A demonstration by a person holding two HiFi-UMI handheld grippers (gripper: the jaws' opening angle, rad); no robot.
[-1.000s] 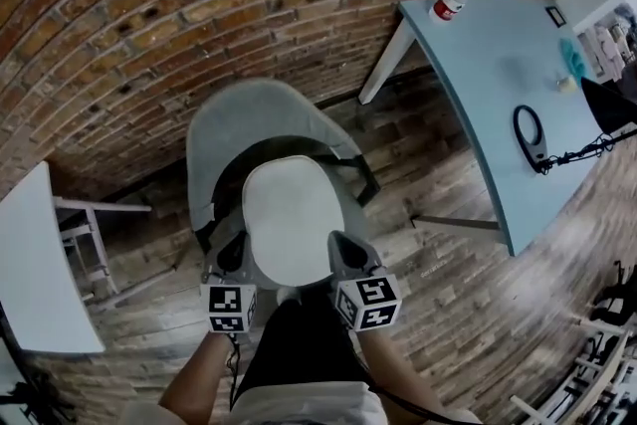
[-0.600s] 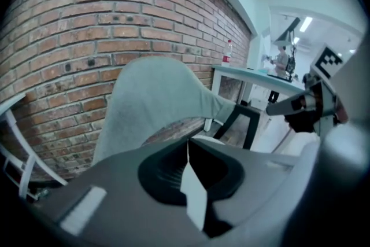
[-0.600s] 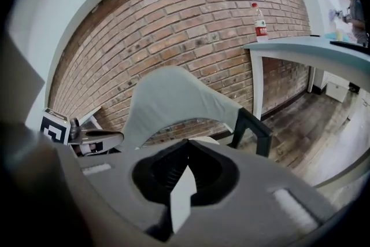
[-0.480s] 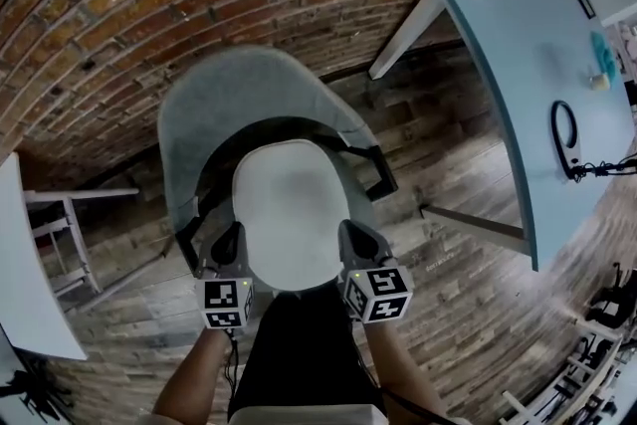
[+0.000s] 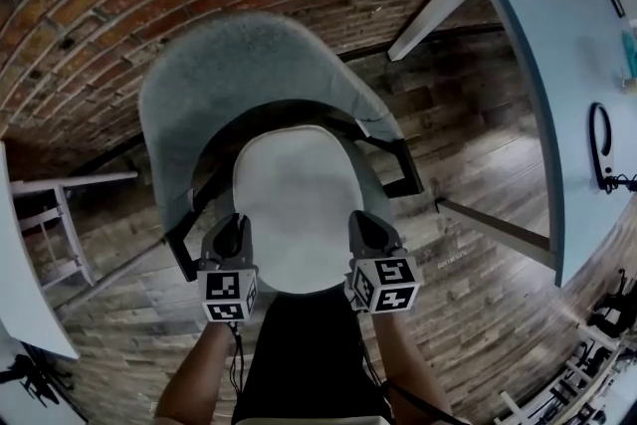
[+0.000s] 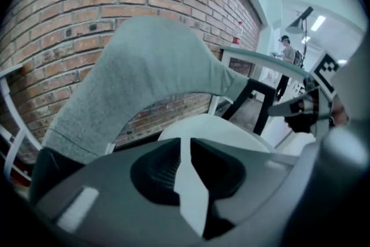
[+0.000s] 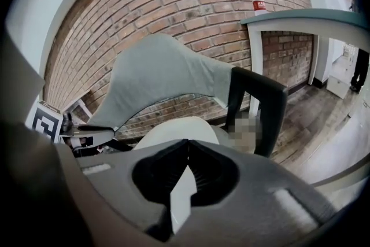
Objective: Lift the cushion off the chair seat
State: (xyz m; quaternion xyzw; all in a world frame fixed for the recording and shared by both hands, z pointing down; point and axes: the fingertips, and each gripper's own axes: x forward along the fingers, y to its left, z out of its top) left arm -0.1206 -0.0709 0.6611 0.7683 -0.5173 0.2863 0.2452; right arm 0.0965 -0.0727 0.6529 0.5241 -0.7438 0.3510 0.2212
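White cushion [image 5: 289,204] lies on the grey chair [image 5: 229,75] seat, centre frame — we hold its near edge w/ both grippers. Our left gripper [image 5: 231,226], lower left: fingers opening w/ the edge between them; right gripper [image 5: 366,222], lower right: fingers clamped on it.

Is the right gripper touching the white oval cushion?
Touching. In the right gripper view, the jaws of the right gripper are shut on the near edge of the white oval cushion; white material fills the wedge between them.
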